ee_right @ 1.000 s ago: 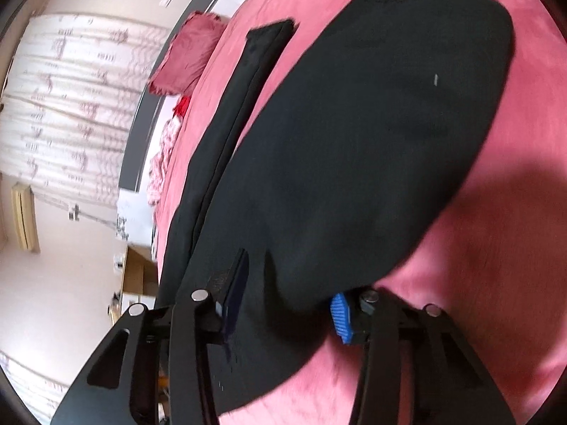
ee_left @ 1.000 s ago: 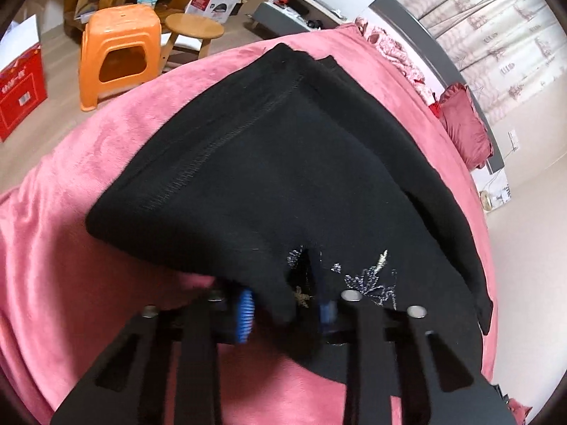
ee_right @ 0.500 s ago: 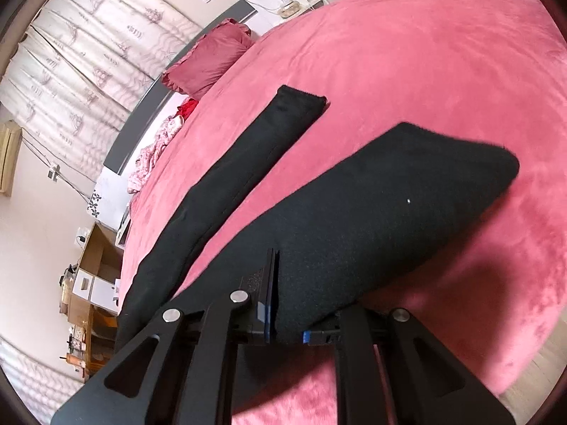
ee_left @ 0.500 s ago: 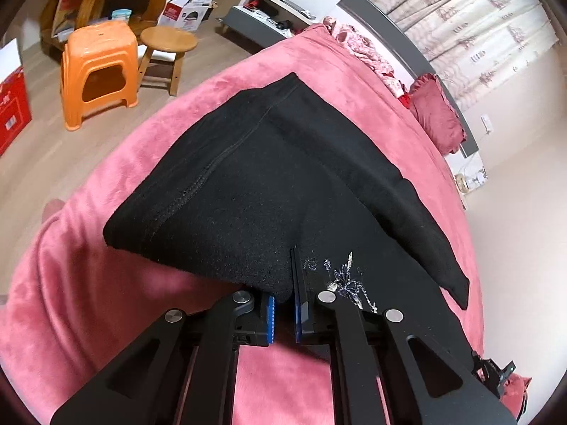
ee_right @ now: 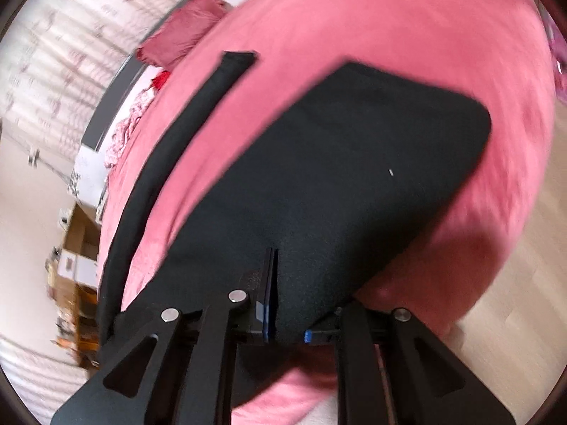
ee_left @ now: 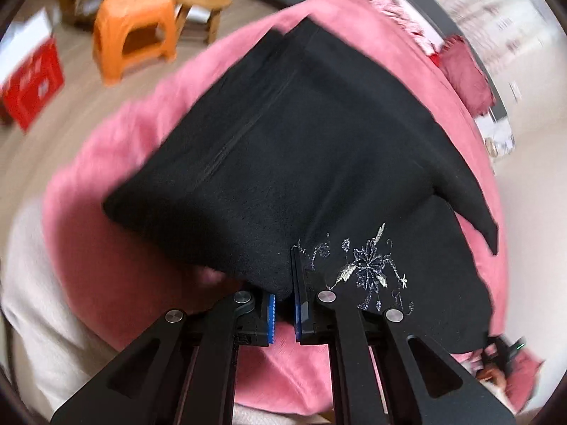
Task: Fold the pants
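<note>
Your left claw is clamped tight on an edge of the black pants, pinching a lifted fold of cloth beside the pale floral embroidery. The pants lie on the pink bed, one layer raised off the cover and casting shadow beneath it, the rest flat. Beyond the bed stand an orange stool, a small wooden stool and a red box on the floor.

To the right, your right claw has a thick fold of a trouser leg between its pads, the cloth bulging through the gap; its jaws are opening slightly, yet the pads look to be pressing the fabric. The other leg stretches flat toward a dark red pillow at the head of the bed. Both views are blurred.

The cloth looks soft, limp and light: it drapes from each pinch and should sag wherever it is unsupported. The fleecy nap probably grips the pads well, so slipping seems unlikely, but a pinch may catch one layer only. Take hold at seams, hems or the waistband edge, where the fabric is doubled and stiffer, and keep the two holds level so the fold lands straight. The embroidery may snag; avoid clamping on it.
</note>
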Action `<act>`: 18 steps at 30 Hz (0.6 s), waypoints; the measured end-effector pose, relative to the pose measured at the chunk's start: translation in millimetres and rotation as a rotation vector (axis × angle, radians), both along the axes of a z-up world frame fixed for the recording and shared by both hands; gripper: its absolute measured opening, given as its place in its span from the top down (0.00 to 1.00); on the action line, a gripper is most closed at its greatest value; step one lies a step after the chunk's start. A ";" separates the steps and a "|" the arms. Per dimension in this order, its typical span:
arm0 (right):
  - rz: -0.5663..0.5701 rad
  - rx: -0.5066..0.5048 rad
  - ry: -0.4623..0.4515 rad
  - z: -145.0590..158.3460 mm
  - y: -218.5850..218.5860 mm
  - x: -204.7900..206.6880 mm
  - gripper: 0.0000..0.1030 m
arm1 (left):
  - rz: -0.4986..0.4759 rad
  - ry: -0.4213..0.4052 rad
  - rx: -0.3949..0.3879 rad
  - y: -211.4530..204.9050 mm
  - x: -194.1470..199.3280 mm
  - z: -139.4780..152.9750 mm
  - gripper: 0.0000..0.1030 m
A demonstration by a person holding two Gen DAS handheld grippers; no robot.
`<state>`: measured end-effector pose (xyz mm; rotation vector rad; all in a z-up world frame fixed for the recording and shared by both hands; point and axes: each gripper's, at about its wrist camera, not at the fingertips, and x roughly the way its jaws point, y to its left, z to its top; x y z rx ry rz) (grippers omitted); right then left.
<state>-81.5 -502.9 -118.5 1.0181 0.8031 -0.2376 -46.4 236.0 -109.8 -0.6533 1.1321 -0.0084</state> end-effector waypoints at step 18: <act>-0.230 0.003 -0.092 28.3 -90.5 21.3 0.90 | 0.082 -0.267 0.190 -11.4 38.2 54.6 0.35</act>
